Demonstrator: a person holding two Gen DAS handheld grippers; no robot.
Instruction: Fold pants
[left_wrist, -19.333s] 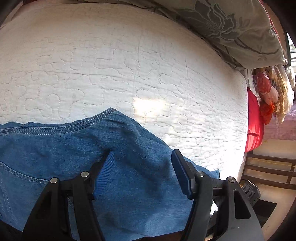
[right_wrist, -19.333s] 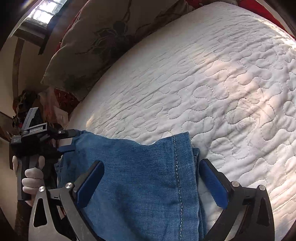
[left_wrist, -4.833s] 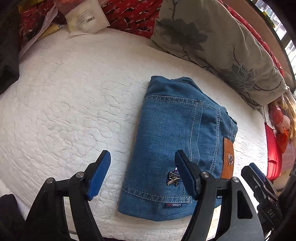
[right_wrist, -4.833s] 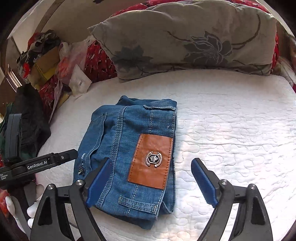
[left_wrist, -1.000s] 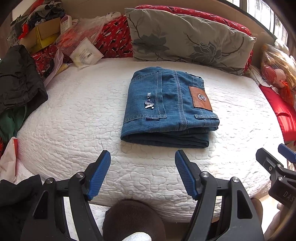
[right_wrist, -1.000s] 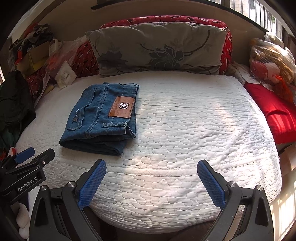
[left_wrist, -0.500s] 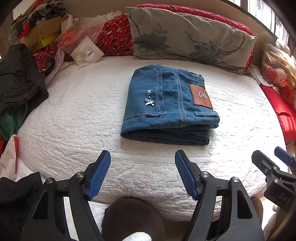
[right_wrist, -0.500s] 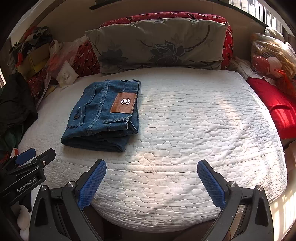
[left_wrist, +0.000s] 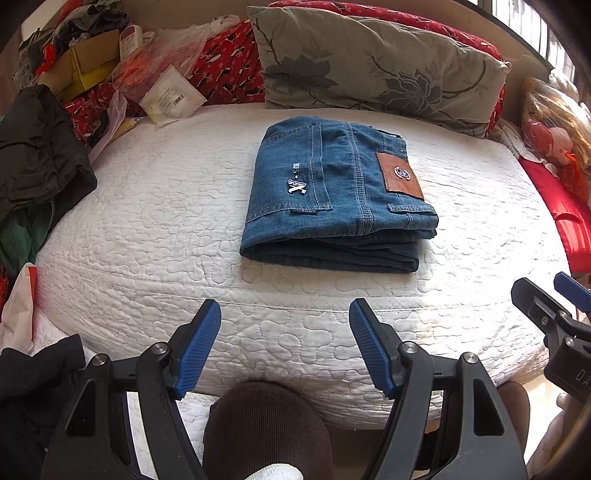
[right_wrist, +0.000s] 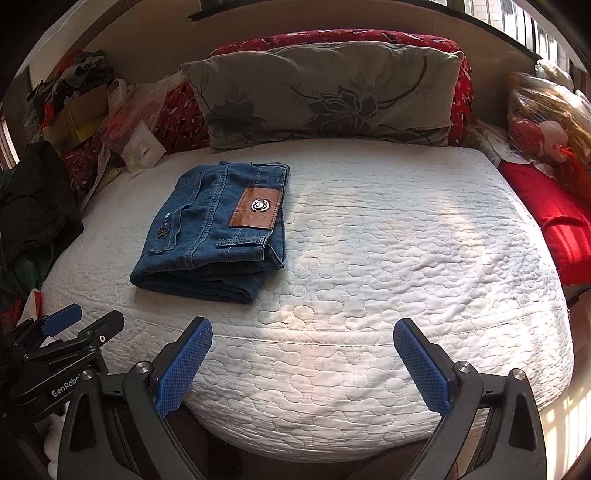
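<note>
Pants (left_wrist: 340, 199) lie folded into a compact blue denim stack on the white quilted bed (left_wrist: 155, 229), toward the left-centre of the mattress, a bit short of the grey floral pillow (left_wrist: 373, 70) at the headboard. Top layer shows the back pocket w/ small white lettering and a brown leather patch (left_wrist: 399, 176) near the waistband; folded layers stacked at the near edge. In the right wrist view the stack (right_wrist: 218, 225) sits left of centre, w/ bare quilt (right_wrist: 406, 251) to its right.

Left gripper (left_wrist: 285, 345) hangs over the near edge of the bed, blue pads apart w/ nothing btwn them, well short of the pants. Right gripper (right_wrist: 303, 365) likewise over the near edge, pads spread wide, nothing held, well apart from the denim. Each gripper shows at the side of the other's view: right one (left_wrist: 554, 306) at far right of the left cam, left one (right_wrist: 70, 332) at lower left of the right cam.

A knee in dark brown fabric (left_wrist: 266, 424) sits below the left gripper, against the bed's front.

Left side of bed: dark garment (left_wrist: 40, 155), cardboard boxes (left_wrist: 85, 70), plastic bags (left_wrist: 162, 62). Behind the pillow a red patterned cushion (left_wrist: 225, 74). Right side: red fabric (right_wrist: 554, 218) and a doll in plastic wrap (right_wrist: 543, 136)
</note>
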